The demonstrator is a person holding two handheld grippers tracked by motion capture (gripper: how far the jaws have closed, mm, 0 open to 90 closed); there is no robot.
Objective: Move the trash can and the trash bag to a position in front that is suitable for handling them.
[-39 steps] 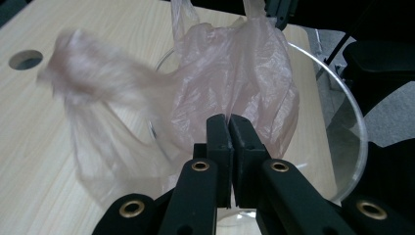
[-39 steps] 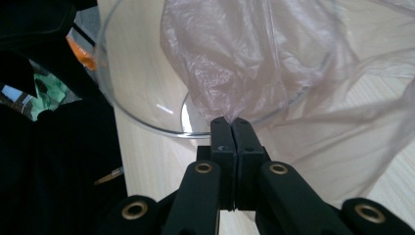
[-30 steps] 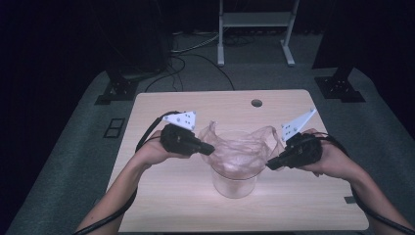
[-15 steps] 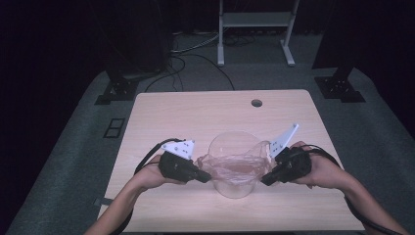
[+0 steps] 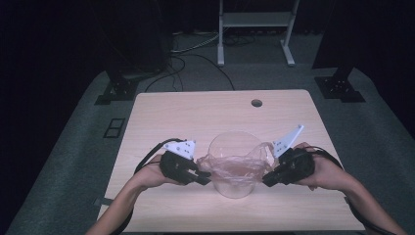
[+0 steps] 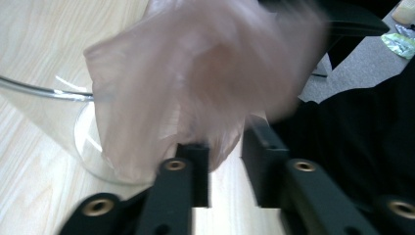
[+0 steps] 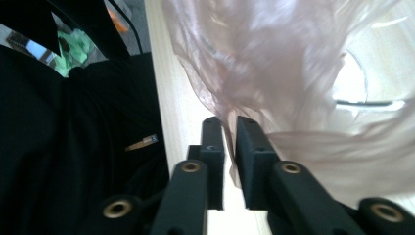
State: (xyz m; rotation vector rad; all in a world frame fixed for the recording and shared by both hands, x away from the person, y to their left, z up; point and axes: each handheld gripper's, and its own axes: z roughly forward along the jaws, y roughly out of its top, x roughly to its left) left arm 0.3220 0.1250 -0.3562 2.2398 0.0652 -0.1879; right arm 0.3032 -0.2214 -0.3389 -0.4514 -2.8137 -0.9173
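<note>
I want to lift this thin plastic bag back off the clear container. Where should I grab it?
Pinch the plastic bag by the loose edges that drape outside the clear container, one from each side. The film bunches there into folds, away from the hard rim.

A clear tub [image 5: 234,161] stands near the front of the table [image 5: 195,112]. A thin bag [image 5: 235,169] lies over it. The left gripper [image 5: 204,175] is at the bag's left side, the right gripper [image 5: 268,179] at its right.
</note>
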